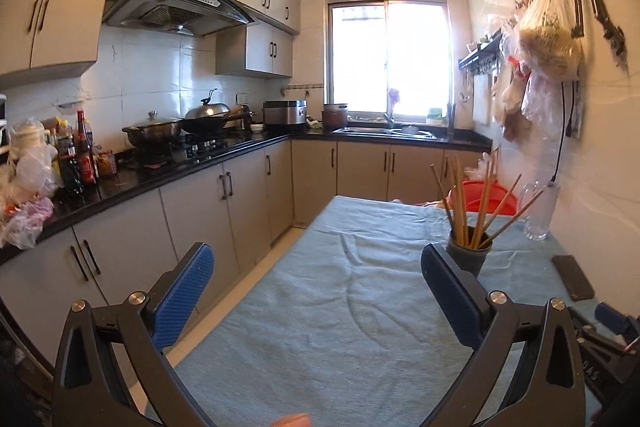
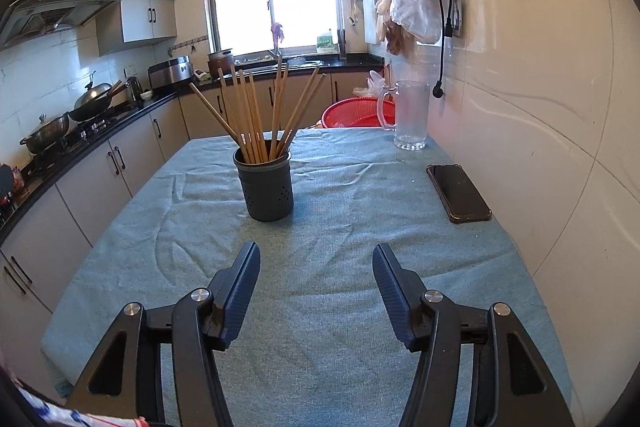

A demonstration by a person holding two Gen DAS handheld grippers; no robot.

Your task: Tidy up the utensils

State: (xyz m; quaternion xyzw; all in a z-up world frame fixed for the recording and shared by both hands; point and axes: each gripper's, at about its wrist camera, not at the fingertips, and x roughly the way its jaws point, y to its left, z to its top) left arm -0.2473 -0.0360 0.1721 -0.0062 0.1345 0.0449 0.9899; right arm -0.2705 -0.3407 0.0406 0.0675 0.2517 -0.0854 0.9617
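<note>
Chopstick holder [image 2: 264, 189]: a dark grey cylindrical cup with small perforations low on its wall, standing upright on the blue-cloth-covered bench [image 2: 320, 267], ahead of my right gripper and clear of it. In my left wrist view the same holder [image 1: 469, 254] sits just behind the right-hand finger, which hides part of its base.

Chopsticks [image 2: 256, 115]: a bundle of light brown wooden sticks, all standing in the holder with lower ends inside and upper ends fanned outward. Most lean left or stand near upright; a few tilt right. An exact count cannot be read.
</note>
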